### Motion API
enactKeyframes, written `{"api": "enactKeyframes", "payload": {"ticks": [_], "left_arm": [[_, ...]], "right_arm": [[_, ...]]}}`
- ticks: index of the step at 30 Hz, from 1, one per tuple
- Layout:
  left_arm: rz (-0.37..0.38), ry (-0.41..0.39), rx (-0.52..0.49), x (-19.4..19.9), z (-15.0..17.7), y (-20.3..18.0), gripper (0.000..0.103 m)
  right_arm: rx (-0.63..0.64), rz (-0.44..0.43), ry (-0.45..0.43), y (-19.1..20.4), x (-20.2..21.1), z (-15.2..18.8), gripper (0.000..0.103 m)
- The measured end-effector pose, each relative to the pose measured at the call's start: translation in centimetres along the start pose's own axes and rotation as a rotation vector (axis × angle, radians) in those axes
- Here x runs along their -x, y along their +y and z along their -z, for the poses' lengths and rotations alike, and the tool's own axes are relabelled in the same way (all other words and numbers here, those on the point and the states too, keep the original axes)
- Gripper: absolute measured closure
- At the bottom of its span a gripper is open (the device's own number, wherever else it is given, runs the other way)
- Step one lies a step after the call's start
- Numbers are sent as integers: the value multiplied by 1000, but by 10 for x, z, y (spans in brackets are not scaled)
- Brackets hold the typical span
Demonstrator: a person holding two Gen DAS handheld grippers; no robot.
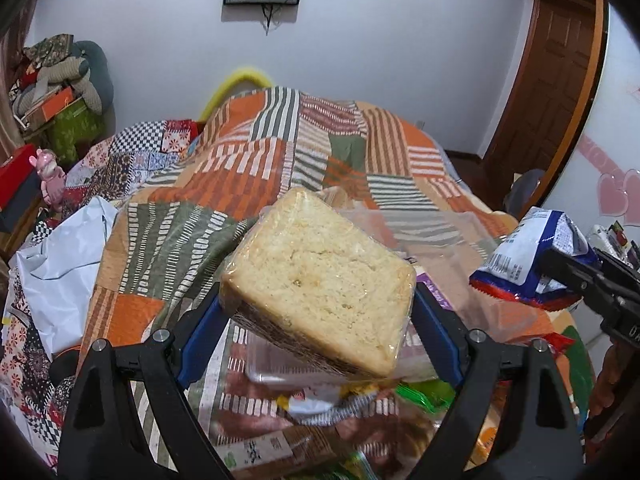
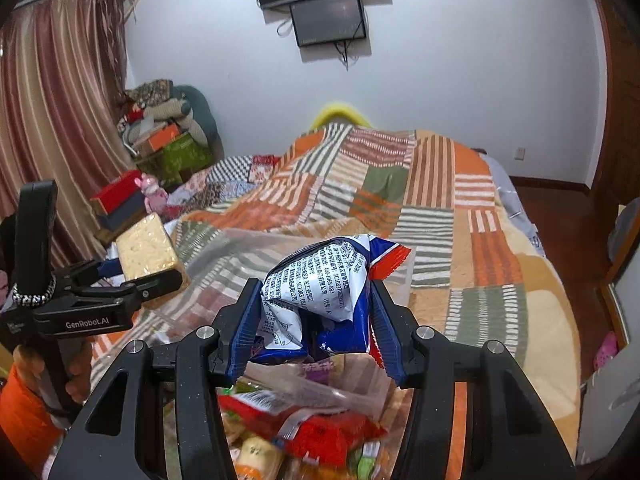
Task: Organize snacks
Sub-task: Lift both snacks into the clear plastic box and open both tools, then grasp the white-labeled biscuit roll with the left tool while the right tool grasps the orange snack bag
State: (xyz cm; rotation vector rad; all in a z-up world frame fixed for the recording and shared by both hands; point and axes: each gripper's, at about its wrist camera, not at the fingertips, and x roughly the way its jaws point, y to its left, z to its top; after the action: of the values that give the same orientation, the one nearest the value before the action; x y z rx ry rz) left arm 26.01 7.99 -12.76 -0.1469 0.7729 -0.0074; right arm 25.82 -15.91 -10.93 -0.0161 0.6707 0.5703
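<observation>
My left gripper [image 1: 316,312] is shut on a clear-wrapped block of pale bread or cake [image 1: 320,284], held tilted above the bed; it also shows at the left of the right wrist view [image 2: 146,252]. My right gripper [image 2: 316,316] is shut on a crumpled blue, white and red snack bag [image 2: 320,296], also seen at the right of the left wrist view [image 1: 532,256]. Both are held above a pile of snack packets [image 2: 312,432] and a clear plastic container [image 1: 276,364] whose contents are blurred.
A patchwork blanket [image 2: 420,208] covers the bed. A white plastic bag [image 1: 64,268] lies at the left. Boxes and a pink toy [image 2: 150,194] stand by the curtain. A screen [image 2: 328,20] hangs on the far wall. A wooden door [image 1: 560,92] is at the right.
</observation>
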Motion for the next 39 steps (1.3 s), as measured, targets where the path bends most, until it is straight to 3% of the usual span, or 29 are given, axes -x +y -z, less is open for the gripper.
{"api": "enactKeyframes", "payload": {"ticks": [10, 21, 27, 39], "left_arm": [[25, 81, -36, -40, -2, -6, 14], [40, 172, -28, -52, 3, -9, 14], [55, 126, -1, -28, 1, -6, 12], [15, 42, 0, 34, 5, 4, 11]], "right_arm": [[2, -25, 134, -6, -37, 1, 53], [6, -48, 173, -3, -39, 1, 45], [-2, -58, 138, -4, -22, -4, 45], [21, -18, 57, 0, 27, 2, 40]]}}
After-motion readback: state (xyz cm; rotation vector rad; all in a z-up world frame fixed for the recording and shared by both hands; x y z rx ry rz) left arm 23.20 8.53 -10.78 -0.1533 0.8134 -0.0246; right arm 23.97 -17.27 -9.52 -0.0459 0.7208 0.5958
